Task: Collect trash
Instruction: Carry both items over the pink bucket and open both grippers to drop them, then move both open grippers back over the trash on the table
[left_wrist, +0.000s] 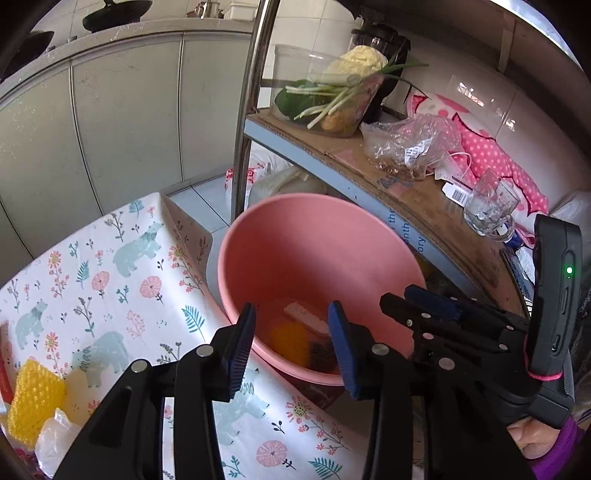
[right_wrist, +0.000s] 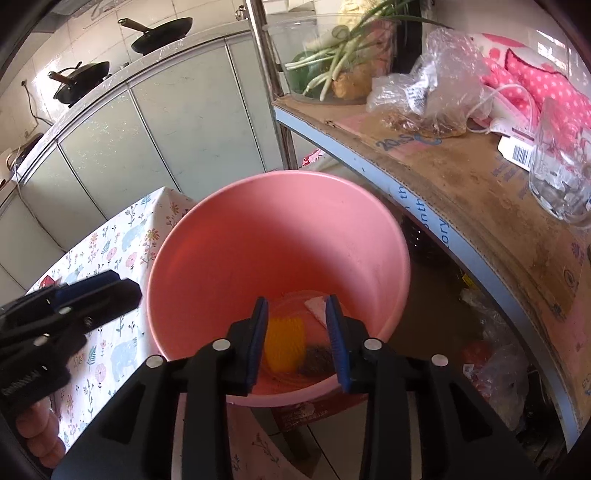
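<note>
A pink bucket (left_wrist: 321, 254) stands beside the table with the floral cloth (left_wrist: 110, 280); it also shows in the right wrist view (right_wrist: 273, 236). At its bottom lie a yellow foam net (right_wrist: 285, 343), a white scrap (right_wrist: 316, 306) and a dark scrap (right_wrist: 319, 360). My left gripper (left_wrist: 291, 347) is open and empty just before the bucket's rim. My right gripper (right_wrist: 298, 343) is open and empty over the bucket's mouth; it shows in the left wrist view (left_wrist: 432, 306) at the right. On the table lie another yellow foam net (left_wrist: 35, 398) and a clear plastic wad (left_wrist: 55, 439).
A metal shelf with cardboard (right_wrist: 461, 173) stands right of the bucket, with a glass mug (right_wrist: 557, 173), a plastic bag (right_wrist: 428, 92), a tub of vegetables (right_wrist: 332, 62) and pink cloth. Bags lie under the shelf (right_wrist: 495, 365). Grey cabinets (left_wrist: 122, 122) with pans stand behind.
</note>
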